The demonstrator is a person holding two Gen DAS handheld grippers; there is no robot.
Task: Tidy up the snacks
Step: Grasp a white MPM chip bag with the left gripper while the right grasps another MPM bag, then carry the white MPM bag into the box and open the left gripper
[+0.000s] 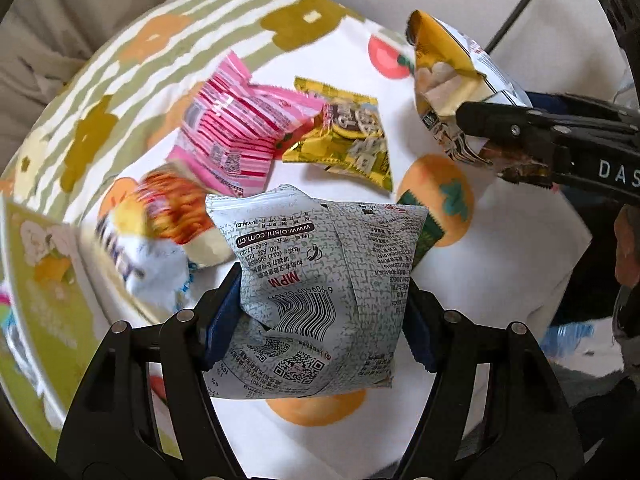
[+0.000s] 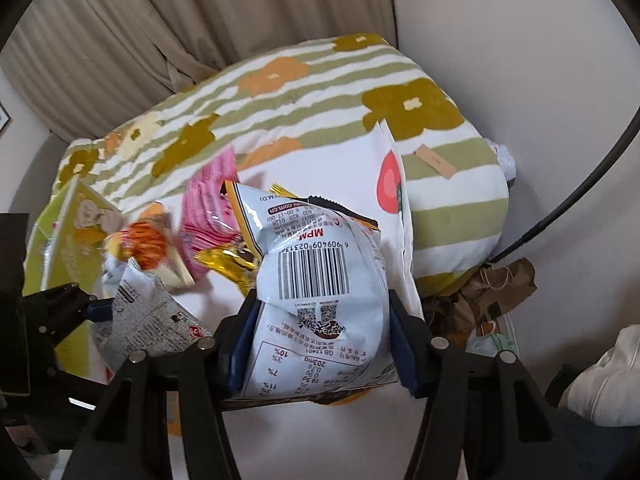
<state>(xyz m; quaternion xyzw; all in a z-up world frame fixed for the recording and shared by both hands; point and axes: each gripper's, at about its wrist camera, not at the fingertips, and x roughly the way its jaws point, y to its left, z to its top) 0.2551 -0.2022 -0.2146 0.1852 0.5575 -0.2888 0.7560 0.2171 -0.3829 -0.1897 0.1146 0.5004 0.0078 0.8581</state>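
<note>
My left gripper (image 1: 320, 312) is shut on a grey-white snack bag (image 1: 316, 280), barcode side towards the camera, held above the cloth. In the right wrist view the left gripper (image 2: 108, 308) sits at the left with that bag (image 2: 152, 312). My right gripper (image 2: 322, 332) is shut on a white bag with a barcode (image 2: 320, 276). From the left wrist view the right gripper (image 1: 476, 136) pinches that bag's lower end, its yellow front (image 1: 444, 60) showing. On the cloth lie a pink striped bag (image 1: 232, 132), a gold bag (image 1: 352, 132), an orange-red bag (image 1: 168, 208) and a green packet (image 1: 426, 228).
The snacks lie on a white cloth with orange fruit prints (image 1: 520, 248), over a green-striped floral blanket (image 2: 440, 200). A green printed box (image 1: 40, 280) stands at the left edge. Brown paper bags (image 2: 500, 284) and a black cable (image 2: 580, 192) are at the right, curtains behind.
</note>
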